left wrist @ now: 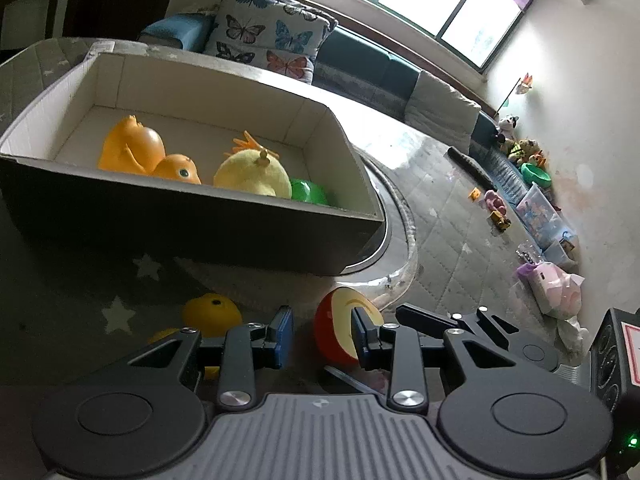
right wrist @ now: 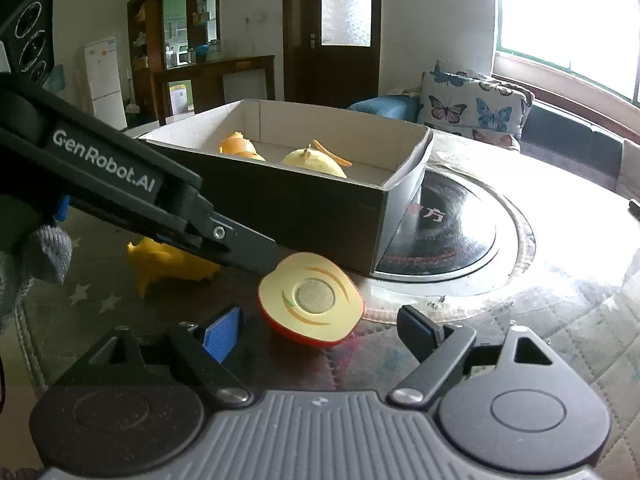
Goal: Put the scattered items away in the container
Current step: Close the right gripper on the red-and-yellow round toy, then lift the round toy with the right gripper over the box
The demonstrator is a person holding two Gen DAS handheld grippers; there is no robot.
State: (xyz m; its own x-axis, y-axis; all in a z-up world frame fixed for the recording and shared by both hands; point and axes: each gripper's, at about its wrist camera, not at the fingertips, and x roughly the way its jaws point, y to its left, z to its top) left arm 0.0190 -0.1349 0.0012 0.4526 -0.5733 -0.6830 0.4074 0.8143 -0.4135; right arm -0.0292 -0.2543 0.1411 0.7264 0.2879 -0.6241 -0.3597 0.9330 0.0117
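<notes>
A dark cardboard box (left wrist: 200, 224) with a white inside holds an orange rubber toy (left wrist: 136, 152), a yellow plush chick (left wrist: 252, 172) and a green item (left wrist: 308, 192). It also shows in the right wrist view (right wrist: 320, 216). A toy half apple (right wrist: 312, 300), red skin and cream cut face, lies on the table in front of the box. My right gripper (right wrist: 320, 332) is open around it. My left gripper (left wrist: 322, 336) is open, its right finger (left wrist: 362, 336) against the apple (left wrist: 332, 332). A yellow rubber toy (left wrist: 212, 314) lies to the left and also shows in the right wrist view (right wrist: 168, 264).
The table has a grey star-patterned cloth (left wrist: 120, 312) and a round glass turntable (right wrist: 448, 236) under the box's right end. Beyond stand a sofa with a butterfly cushion (left wrist: 268, 36), and toys on the floor (left wrist: 532, 208).
</notes>
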